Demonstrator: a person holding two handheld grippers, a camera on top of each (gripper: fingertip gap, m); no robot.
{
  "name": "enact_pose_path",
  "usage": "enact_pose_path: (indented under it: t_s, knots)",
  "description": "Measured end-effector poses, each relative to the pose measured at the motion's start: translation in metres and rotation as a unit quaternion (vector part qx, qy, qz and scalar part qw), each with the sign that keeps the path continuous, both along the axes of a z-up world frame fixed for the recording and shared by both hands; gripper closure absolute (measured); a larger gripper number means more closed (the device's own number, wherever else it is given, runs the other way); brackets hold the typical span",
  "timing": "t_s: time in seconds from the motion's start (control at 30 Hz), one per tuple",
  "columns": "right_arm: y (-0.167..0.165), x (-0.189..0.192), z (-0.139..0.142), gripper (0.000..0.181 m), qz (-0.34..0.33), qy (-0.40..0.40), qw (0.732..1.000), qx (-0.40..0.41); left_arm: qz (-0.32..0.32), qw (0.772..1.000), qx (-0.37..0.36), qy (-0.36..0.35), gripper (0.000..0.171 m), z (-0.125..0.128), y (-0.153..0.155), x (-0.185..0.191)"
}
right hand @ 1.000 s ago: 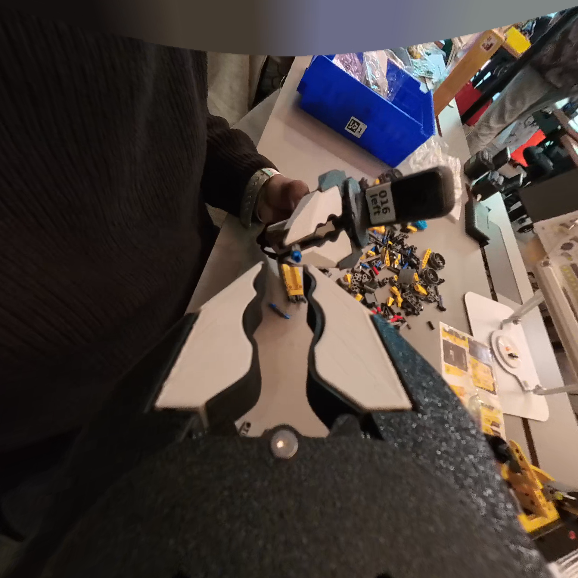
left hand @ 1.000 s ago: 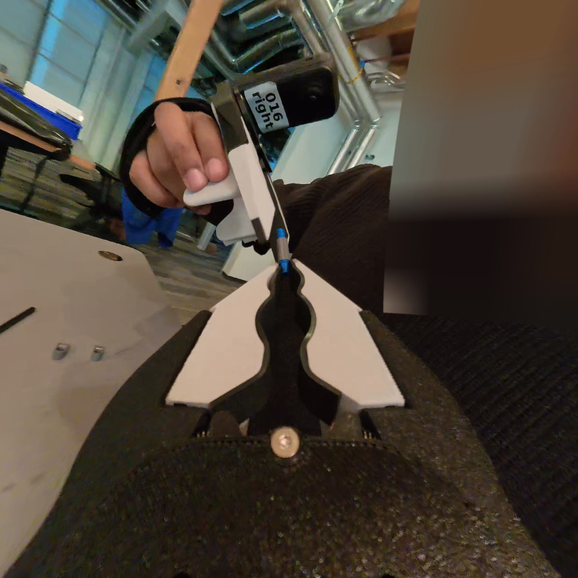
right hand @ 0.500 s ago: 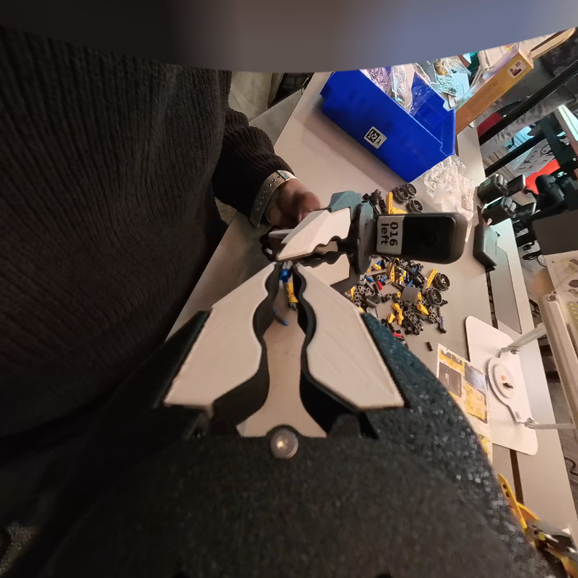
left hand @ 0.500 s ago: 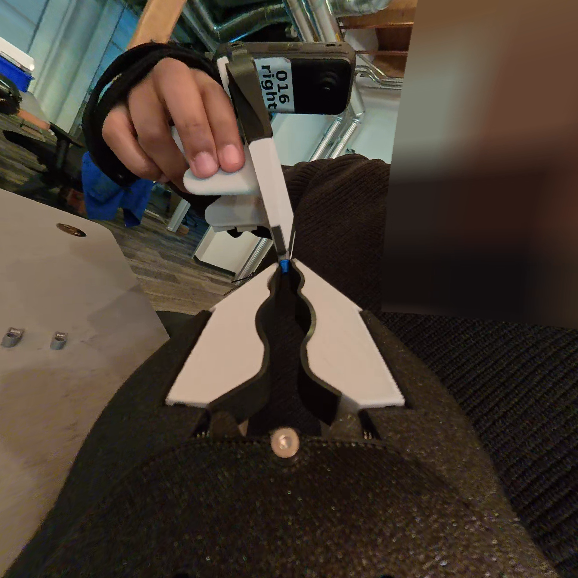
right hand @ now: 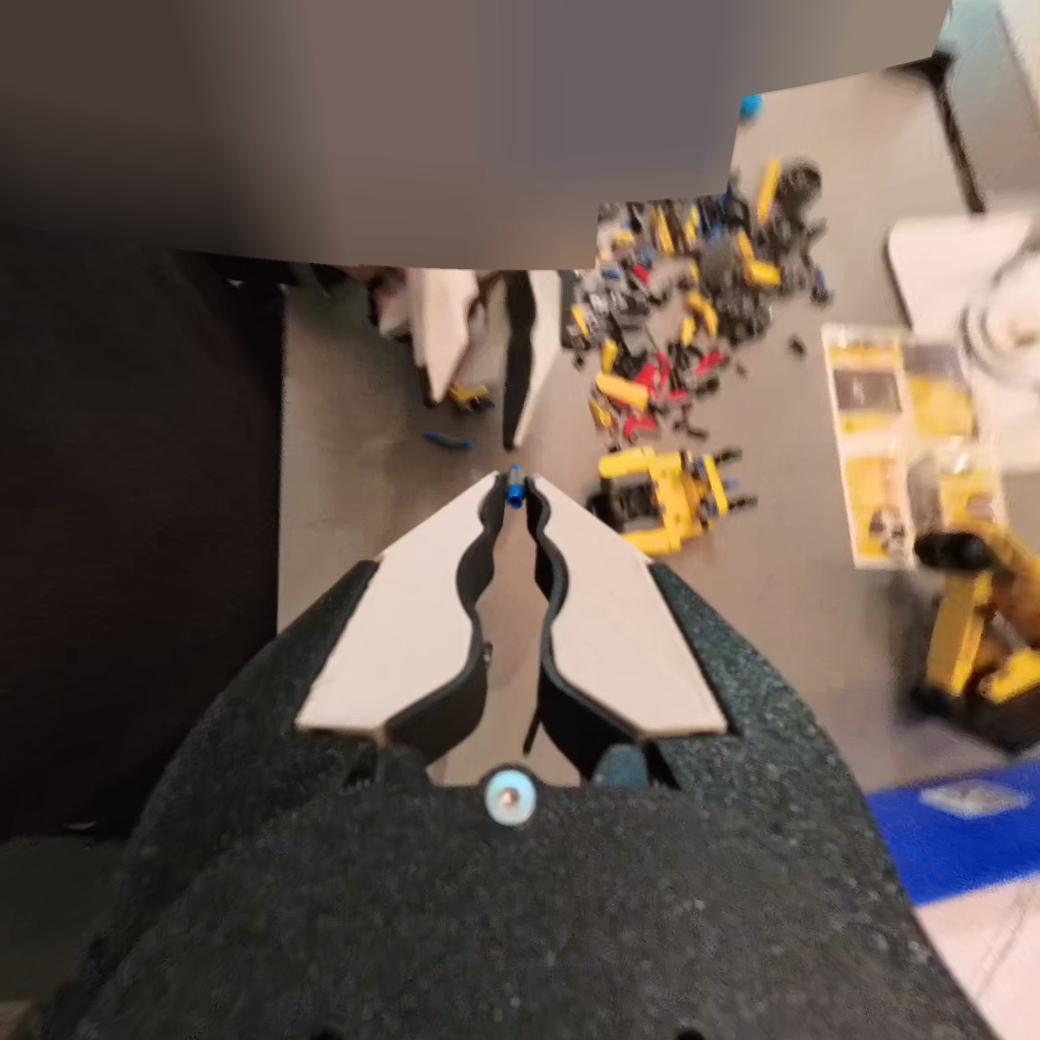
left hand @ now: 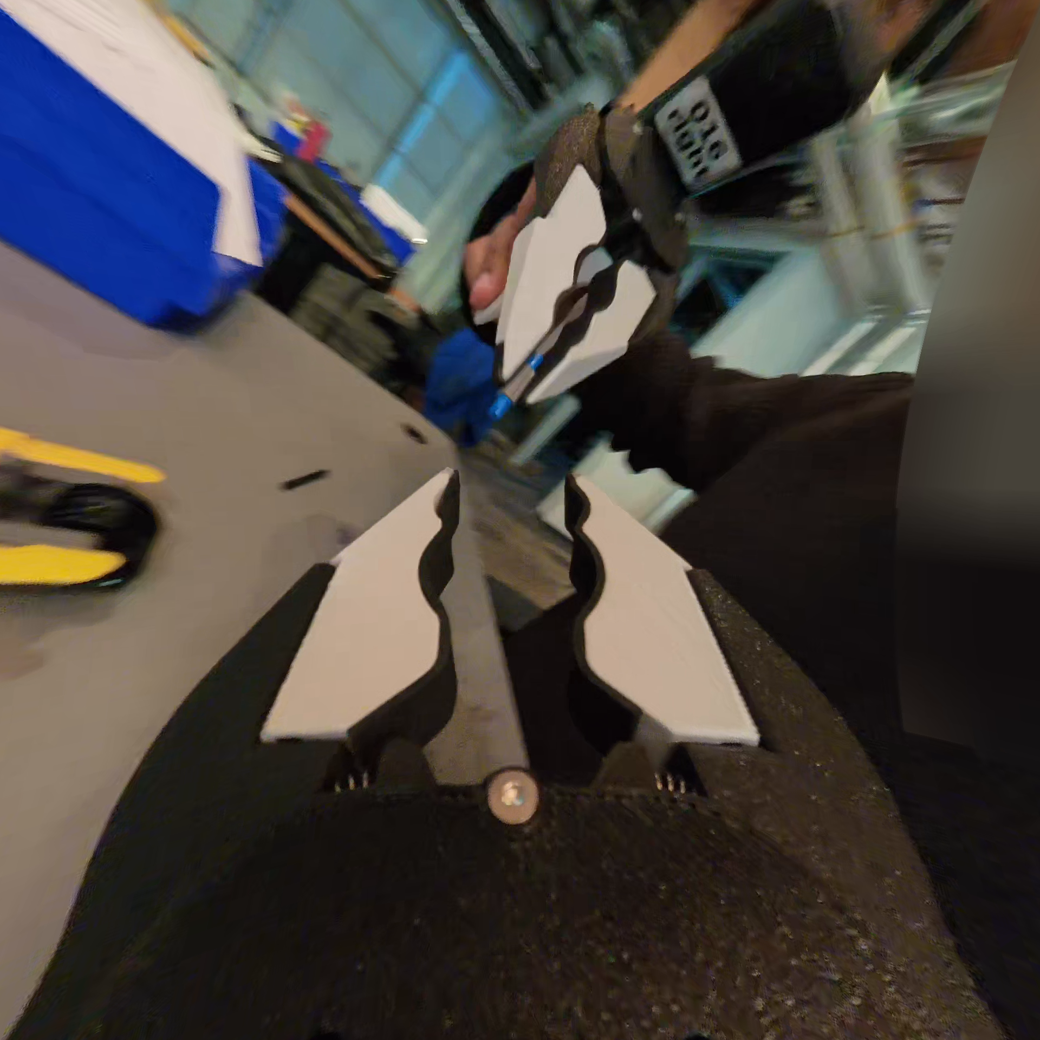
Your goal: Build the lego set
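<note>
Both views are smeared by motion blur, and a grey patch covers the upper part of the right wrist view. The left hand-held gripper point(left hand: 512, 484) is seen released, nothing between its white scalloped fingers. A slim grey pin with blue ends point(right hand: 514, 488) is pinched at the tips of the right hand-held gripper point(right hand: 513, 478). At 2 o'clock on the grey table point(right hand: 394, 506), small yellow, black and red plastic pieces point(right hand: 675, 315) are heaped.

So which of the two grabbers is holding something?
The right gripper: its tips are shut on a small grey pin with blue ends. The left gripper is open and empty.
</note>
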State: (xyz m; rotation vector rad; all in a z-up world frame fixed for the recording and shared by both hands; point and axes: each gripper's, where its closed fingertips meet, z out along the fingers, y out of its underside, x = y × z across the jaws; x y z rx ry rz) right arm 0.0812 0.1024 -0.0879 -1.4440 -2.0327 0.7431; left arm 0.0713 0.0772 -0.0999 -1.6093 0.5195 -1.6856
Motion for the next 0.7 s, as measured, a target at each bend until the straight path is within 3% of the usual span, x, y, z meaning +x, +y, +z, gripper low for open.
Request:
enact_pose_path:
  t_s: [0.13, 0.2, 0.3, 0.43, 0.7]
  knots:
    - [0.03, 0.03, -0.052, 0.175, -0.079, -0.129, 0.988, -0.016, 0.132, 0.98, 0.049, 0.142, 0.14, -0.025, 0.027, -0.016]
    - [0.03, 0.045, -0.08, 0.175, -0.098, -0.194, 0.976, -0.026, 0.16, 0.97, 0.056, 0.175, 0.142, -0.031, 0.033, -0.021]
    - [0.019, 0.058, -0.106, 0.175, -0.105, -0.249, 0.961, -0.05, 0.136, 0.978, 0.03, 0.154, 0.142, -0.033, 0.031, -0.017]
    - [0.018, 0.067, -0.112, 0.175, -0.125, -0.279, 0.951, -0.047, 0.118, 0.987, -0.002, 0.107, 0.142, -0.028, 0.03, -0.019]
    - [0.016, 0.07, -0.122, 0.175, -0.128, -0.294, 0.945, -0.056, 0.129, 0.982, 0.014, 0.14, 0.143, -0.033, 0.032, -0.018]
